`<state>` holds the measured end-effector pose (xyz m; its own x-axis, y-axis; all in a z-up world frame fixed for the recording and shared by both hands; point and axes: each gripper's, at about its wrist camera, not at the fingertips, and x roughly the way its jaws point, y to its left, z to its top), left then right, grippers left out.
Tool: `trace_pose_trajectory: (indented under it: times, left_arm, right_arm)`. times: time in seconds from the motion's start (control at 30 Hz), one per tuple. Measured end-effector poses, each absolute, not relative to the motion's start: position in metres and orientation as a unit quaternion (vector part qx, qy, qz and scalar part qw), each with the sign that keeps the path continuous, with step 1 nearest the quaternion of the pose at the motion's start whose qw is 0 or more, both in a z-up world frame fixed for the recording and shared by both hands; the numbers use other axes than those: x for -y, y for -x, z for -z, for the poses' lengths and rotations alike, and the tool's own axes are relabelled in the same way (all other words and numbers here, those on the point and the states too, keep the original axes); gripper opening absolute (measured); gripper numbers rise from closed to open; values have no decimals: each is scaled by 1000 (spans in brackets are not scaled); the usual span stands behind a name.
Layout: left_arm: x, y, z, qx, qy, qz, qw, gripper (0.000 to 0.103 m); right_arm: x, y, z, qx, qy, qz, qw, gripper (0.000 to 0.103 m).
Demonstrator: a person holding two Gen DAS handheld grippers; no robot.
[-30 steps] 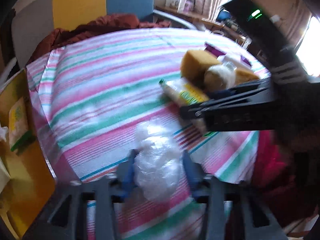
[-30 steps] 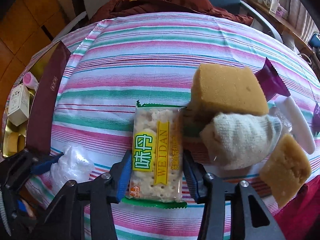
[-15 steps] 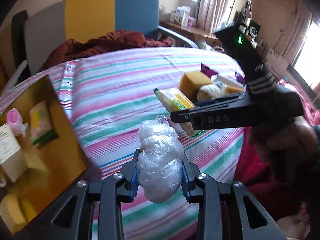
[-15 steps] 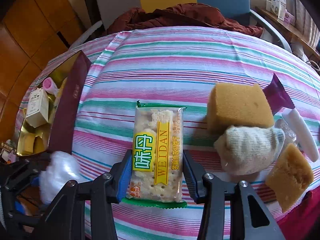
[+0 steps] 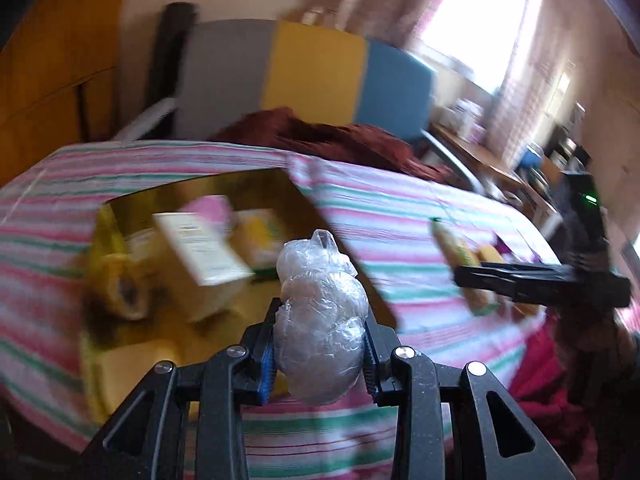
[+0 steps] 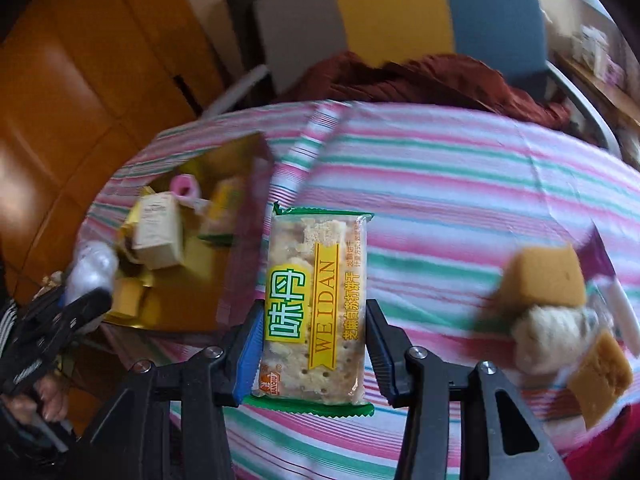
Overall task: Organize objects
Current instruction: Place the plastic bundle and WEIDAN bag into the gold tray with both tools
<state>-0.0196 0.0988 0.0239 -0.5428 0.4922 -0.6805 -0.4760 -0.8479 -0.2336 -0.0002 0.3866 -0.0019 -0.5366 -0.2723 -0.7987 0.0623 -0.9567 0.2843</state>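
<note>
My left gripper is shut on a crumpled clear plastic bag and holds it in the air near the front edge of the gold-lined box. The box holds a white carton, a pink item and yellow items. My right gripper is shut on a WEIDAN cracker packet, held above the striped tablecloth. The box lies to its left. The left gripper with the bag shows at the far left of the right wrist view.
A yellow sponge, a white sock ball, another sponge piece, a purple wrapper and a white tube lie at the table's right. A chair with a brown cloth stands behind the table.
Both grippers have lifted their items off the cloth. The left gripper closed on the bag and swung left over the box. The right gripper rose and turned left with the packet.
</note>
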Motion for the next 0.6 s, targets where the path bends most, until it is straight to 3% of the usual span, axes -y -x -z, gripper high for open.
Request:
trace_pose_trajectory:
  times: [0.4, 0.47, 0.6]
  left_arm:
    - [-40, 62, 1, 50, 406, -897, 167, 40]
    - [-34, 67, 2, 55, 400, -901, 156, 56]
    - [-23, 66, 4, 67, 396, -905, 142, 67]
  right_arm:
    - [-286, 66, -14, 63, -476, 862, 161, 48]
    - [-273, 86, -19, 57, -470, 867, 153, 48]
    - [-265, 117, -25, 70, -451, 881, 121, 56]
